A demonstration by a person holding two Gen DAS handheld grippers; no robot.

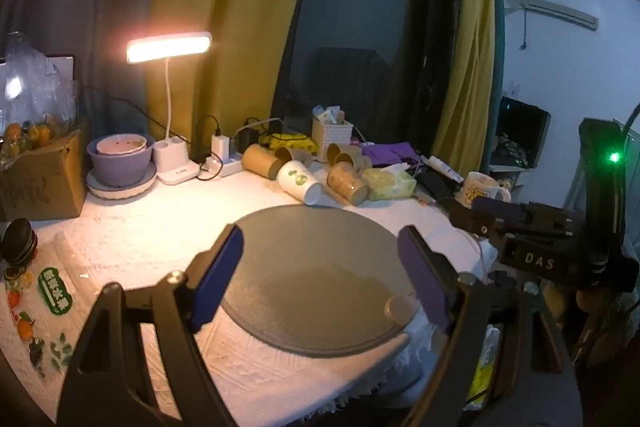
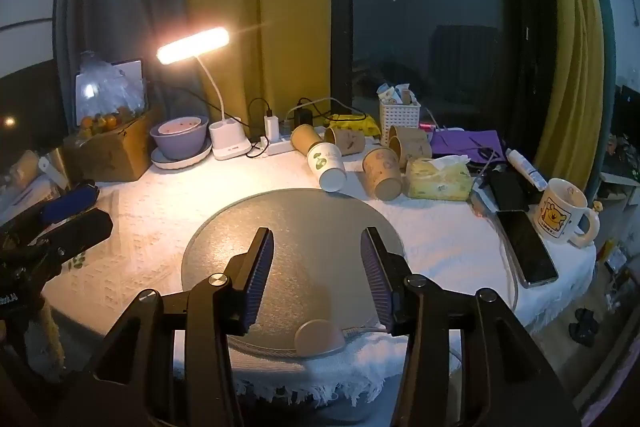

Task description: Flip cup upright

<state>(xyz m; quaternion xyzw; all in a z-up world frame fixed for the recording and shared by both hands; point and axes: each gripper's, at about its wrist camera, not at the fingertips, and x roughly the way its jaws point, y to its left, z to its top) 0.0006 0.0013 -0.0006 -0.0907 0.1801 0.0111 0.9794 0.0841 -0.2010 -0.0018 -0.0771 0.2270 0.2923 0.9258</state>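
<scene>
Both claws gape, empty; white cup [image 2: 327, 163] on side, base toward mat [image 2: 292, 247].

The left gripper [image 1: 320, 267] and right gripper [image 2: 316, 263] both hover side by side with jaws spread wide, holding nothing.
</scene>
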